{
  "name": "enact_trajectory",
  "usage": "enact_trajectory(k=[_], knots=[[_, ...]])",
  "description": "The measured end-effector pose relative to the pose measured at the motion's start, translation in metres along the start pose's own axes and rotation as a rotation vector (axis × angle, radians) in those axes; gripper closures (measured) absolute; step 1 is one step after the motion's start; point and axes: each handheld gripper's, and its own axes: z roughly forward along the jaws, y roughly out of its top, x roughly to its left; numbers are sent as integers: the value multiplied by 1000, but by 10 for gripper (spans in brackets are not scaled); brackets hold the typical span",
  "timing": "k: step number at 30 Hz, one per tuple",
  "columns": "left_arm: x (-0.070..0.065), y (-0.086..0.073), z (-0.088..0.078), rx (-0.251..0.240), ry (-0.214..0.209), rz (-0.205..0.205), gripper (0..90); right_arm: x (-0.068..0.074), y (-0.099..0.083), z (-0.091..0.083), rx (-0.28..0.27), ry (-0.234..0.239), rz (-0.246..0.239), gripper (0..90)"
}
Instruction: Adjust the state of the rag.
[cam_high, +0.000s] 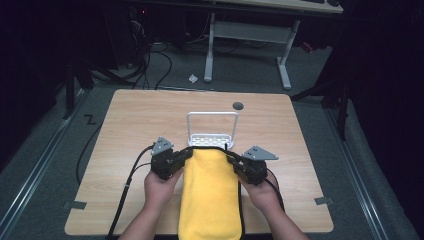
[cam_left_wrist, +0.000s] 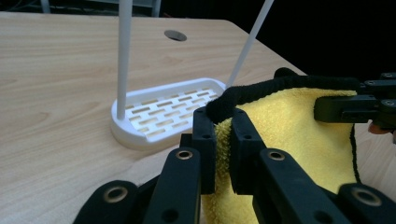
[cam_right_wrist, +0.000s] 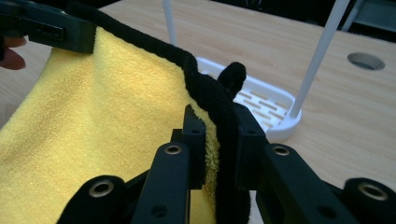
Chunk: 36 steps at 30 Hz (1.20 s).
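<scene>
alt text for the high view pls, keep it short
A person's two hands each hold a tool, left tool and right tool, shut on the far corners of a yellow towel with black trim. Just beyond it on the wooden table stands a white rack with a tall hoop handle.

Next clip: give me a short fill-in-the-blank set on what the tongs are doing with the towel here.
1. Both tongs, the left tongs and the right tongs, are shut on the yellow towel along its ____ trimmed edge.
2. Behind the towel stands a ____ plastic rack with a slotted base.
3. The towel's near end hangs over the table edge closest to the ____.

Missing words: black; white; person
</scene>
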Motion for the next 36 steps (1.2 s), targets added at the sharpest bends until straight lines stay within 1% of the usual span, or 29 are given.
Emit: enact_trajectory(k=[3,8,12,15,21,23,26,30,33,36], knots=[[-3,10,-5,-9,7,22,830,-1,10,-2,-12,4,-4,788],[-5,27,-13,-36,-1,32,829,-3,24,-6,-52,7,-6,788],[-10,40,-18,-75,15,83,828,-3,36,-12,-95,-5,-15,788],[-12,51,-23,-114,16,107,827,-3,47,-16,-133,-15,-24,788],[-13,70,-28,-155,14,127,828,-5,69,-24,-187,-28,-40,786],[-14,75,-30,-175,15,128,828,-6,76,-26,-207,-34,-45,786],[-16,84,-34,-205,21,146,828,-6,84,-29,-233,-37,-51,786],[-18,95,-38,-224,23,156,827,-6,94,-32,-265,-43,-65,786],[-19,103,-39,-242,27,162,827,-6,101,-34,-284,-41,-60,785],[-22,109,-40,-257,32,183,827,-8,106,-36,-301,-44,-56,785]])
